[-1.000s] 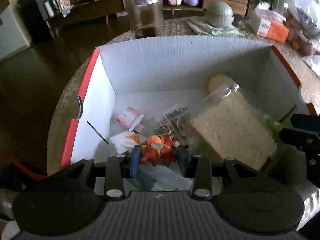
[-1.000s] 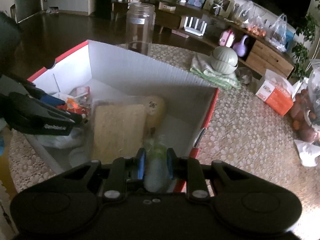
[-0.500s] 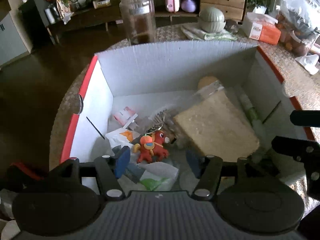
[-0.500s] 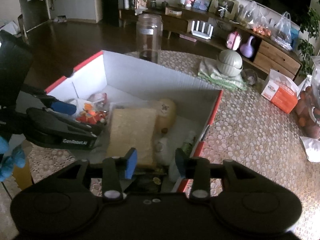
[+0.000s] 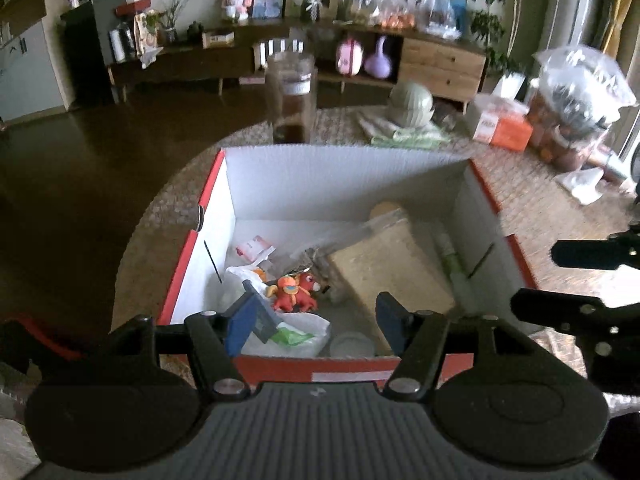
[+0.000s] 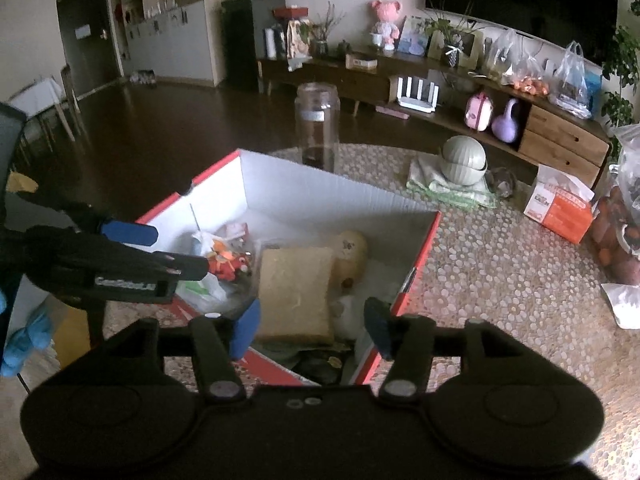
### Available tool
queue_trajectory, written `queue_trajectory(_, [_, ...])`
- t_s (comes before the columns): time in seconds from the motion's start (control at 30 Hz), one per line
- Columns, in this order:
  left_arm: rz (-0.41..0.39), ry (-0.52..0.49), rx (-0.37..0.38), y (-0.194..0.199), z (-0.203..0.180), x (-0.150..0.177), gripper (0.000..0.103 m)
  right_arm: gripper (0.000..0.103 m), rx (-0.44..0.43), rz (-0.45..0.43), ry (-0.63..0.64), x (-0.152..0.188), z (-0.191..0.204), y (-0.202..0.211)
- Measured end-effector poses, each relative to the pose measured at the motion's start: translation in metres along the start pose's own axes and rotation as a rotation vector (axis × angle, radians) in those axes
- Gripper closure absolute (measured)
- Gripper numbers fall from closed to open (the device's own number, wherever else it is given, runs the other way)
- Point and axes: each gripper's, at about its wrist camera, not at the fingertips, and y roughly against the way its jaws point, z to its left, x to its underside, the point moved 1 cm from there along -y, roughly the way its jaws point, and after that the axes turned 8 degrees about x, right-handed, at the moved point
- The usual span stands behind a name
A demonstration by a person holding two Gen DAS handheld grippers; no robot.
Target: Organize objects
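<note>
Both pairs of blue-padded fingers are spread apart and grasp nothing: the left gripper (image 5: 316, 320) hangs above the near edge of the white corrugated box with red outer walls (image 5: 344, 176), and the right gripper (image 6: 312, 324) hangs above that box's near right corner. Inside the box, a red and orange plush toy (image 5: 294, 292) lies near the left wall, partly on a white plastic bag (image 5: 292, 332). Just right of the toy sits a flat tan sponge in clear wrapping (image 5: 384, 268), with a pale yellow rounded bottle (image 6: 352, 256) at its far end. A slim green-labelled tube (image 5: 452, 256) lies along the right wall, and a small pink and white packet (image 5: 254, 246) rests toward the far left. The box stands on a round worktop with a pebble-pattern cover (image 6: 500, 280). Behind the box rises a tall clear glass jar (image 6: 317, 128); to the right are a pale green ribbed bowl on a folded cloth (image 6: 464, 160) and an orange and white carton (image 6: 560, 208).
</note>
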Motion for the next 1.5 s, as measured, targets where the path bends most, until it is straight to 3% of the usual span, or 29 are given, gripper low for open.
queue_trajectory(0.4, [-0.104, 0.026, 0.013, 0.049, -0.016, 0.012, 0.039, 0.027, -0.08, -0.11, -0.078, 0.01, -0.016, 0.04])
queue_trajectory(0.5, [-0.135, 0.003, -0.001, 0.057, -0.025, 0.014, 0.025, 0.022, -0.091, -0.134, -0.071, 0.014, -0.018, 0.048])
queue_trajectory(0.6, [-0.157, -0.001, -0.005, 0.063, -0.032, 0.017, 0.022, 0.018, -0.099, -0.159, -0.064, 0.019, -0.02, 0.055])
queue_trajectory(0.8, [-0.197, 0.001, -0.001, 0.071, -0.044, 0.027, 0.0, 0.013, -0.111, -0.187, -0.075, 0.03, -0.028, 0.068])
queue_trajectory(1.5, [-0.25, -0.025, -0.037, 0.08, -0.066, 0.048, 0.0, 0.012, -0.124, -0.18, -0.09, 0.05, -0.038, 0.07])
